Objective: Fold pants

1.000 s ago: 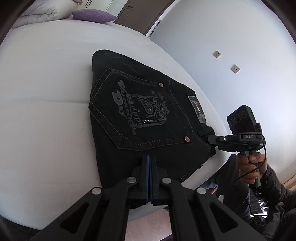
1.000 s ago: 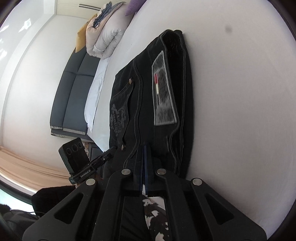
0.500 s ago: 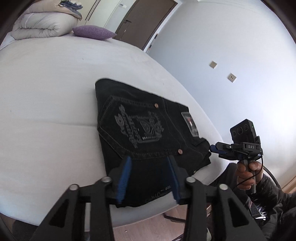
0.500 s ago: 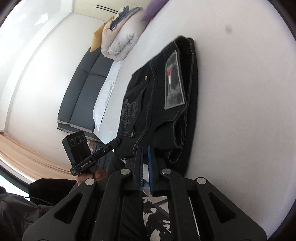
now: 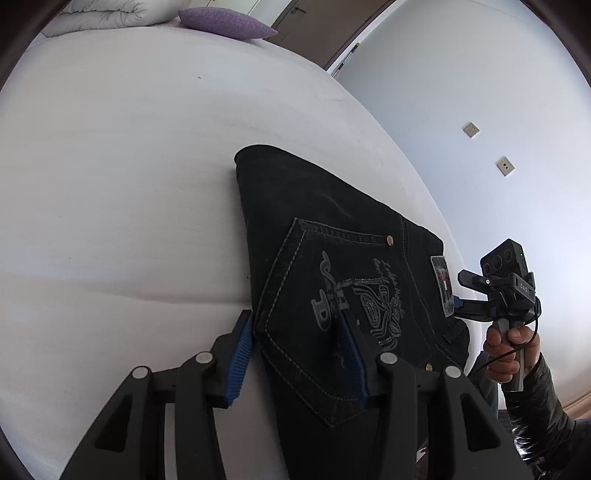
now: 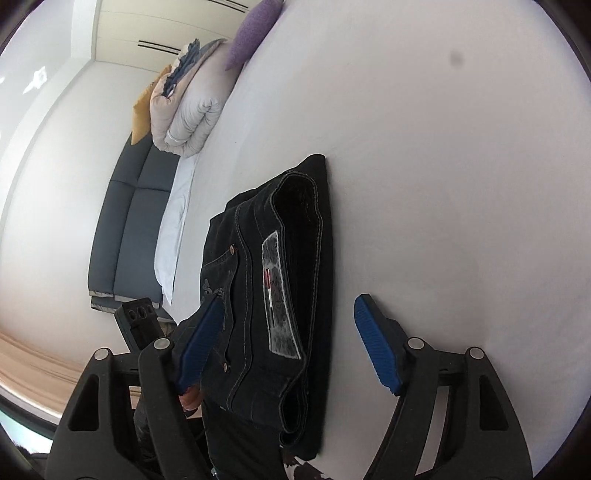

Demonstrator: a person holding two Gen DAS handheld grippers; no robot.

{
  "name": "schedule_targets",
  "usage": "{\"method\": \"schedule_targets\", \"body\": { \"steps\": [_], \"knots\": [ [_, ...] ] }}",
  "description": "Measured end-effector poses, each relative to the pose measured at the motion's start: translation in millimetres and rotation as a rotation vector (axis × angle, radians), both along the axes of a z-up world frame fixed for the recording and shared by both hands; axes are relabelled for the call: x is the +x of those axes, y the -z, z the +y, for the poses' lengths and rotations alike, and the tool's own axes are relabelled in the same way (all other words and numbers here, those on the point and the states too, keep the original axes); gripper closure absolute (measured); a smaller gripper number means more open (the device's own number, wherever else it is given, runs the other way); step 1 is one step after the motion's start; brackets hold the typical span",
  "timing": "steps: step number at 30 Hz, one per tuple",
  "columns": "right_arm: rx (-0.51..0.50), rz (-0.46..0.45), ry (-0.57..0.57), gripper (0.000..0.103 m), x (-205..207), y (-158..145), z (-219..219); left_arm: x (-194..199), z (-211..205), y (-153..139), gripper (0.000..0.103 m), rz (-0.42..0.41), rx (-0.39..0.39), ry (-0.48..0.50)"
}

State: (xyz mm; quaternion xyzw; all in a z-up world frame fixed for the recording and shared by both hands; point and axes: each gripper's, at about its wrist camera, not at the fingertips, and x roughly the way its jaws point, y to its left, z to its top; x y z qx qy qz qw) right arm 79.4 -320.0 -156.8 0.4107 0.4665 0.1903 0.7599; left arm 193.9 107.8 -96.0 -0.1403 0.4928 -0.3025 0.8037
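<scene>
Folded black jeans (image 5: 332, 240) lie near the front edge of a white bed (image 5: 129, 184), back pocket with grey embroidery facing up. My left gripper (image 5: 293, 317) hovers low over the pocket's left edge, its jaws still opening; the blue pads do not press the cloth. In the right wrist view the jeans (image 6: 255, 295) show their waistband and leather patch. My right gripper (image 6: 290, 301) has its jaws spreading wide on either side of the waistband without touching it. In the left wrist view the right gripper (image 5: 461, 290) sits at the waistband end, held by a hand (image 5: 511, 354).
A purple pillow (image 5: 225, 22) and a rolled white duvet (image 6: 192, 107) lie at the bed's far end. A grey sofa (image 6: 125, 229) stands beside the bed. A pale wall with two switch plates (image 5: 471, 129) runs along the right. A sleeve in a dark jacket (image 5: 543, 413) is at lower right.
Both grippers were shut a second ago and now stand open. Both pulled back from the jeans, then came in close over them again.
</scene>
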Motion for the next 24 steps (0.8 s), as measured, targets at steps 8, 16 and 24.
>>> {"method": "schedule_targets", "body": {
  "steps": [8,16,24],
  "knots": [
    [-0.057,0.058,-0.037,0.073,46.9,13.7,32.8,20.9,-20.0,5.7,0.050,0.038,0.031,0.033],
    [-0.155,-0.059,-0.049,0.086,42.4,-10.0,49.5,17.3,-29.7,-15.0,0.080,-0.012,0.029,0.036],
    [-0.134,-0.148,-0.040,0.087,67.3,-53.4,18.8,55.8,-50.0,-65.4,0.081,-0.129,0.017,0.049]
  ]
}}
